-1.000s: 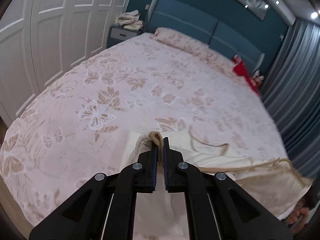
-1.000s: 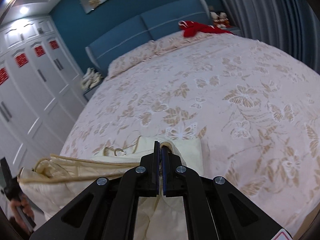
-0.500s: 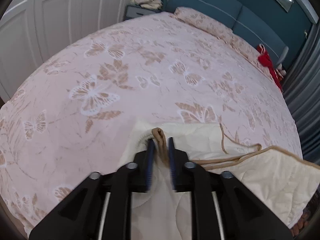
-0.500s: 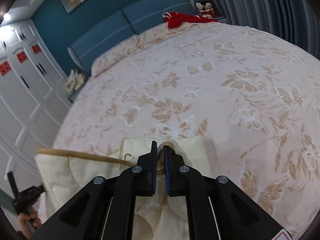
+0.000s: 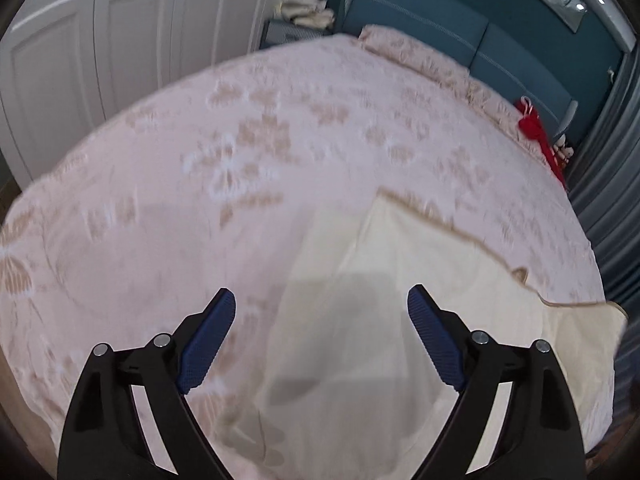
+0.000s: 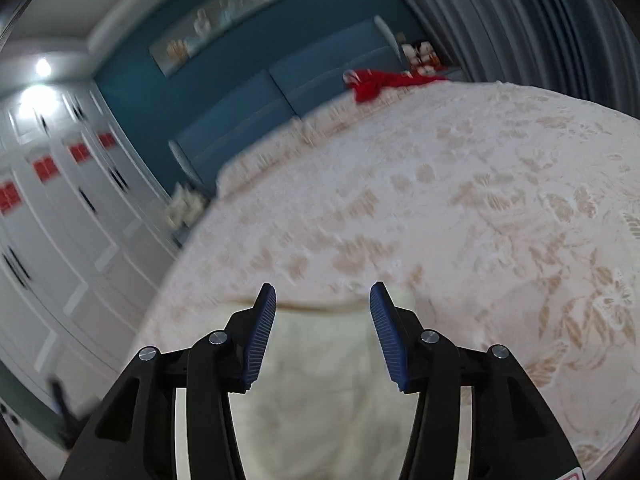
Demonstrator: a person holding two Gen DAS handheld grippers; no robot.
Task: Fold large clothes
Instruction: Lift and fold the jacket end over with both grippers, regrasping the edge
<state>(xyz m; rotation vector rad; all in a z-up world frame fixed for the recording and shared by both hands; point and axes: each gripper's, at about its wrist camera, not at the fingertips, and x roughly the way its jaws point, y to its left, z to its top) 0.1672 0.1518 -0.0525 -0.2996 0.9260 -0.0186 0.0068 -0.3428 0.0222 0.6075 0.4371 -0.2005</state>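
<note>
1. Left wrist view: the left gripper (image 5: 321,300) is seen with its jaws opening wide; the cream garment (image 5: 420,320) lies below and between them, but neither pad presses on it, so nothing is held.
2. Right wrist view: the right gripper (image 6: 323,296) is also opening, about half spread, with the garment's cream cloth (image 6: 320,380) under the gap and no grip on it.
3. The garment is laid on the bed (image 5: 200,200) near its foot edge, its tan-trimmed hem (image 5: 460,232) turned toward the headboard (image 5: 440,32).
4. The step in hand is judged to be the release after a fold. It is done well if both jaws are fully spread before the grippers are lifted, so that no cloth is dragged.
5. The grippers should be drawn straight up and back, and the folded layer checked for flatness.
6. Both views are blurred; the fold's exact edges cannot be told.
</note>
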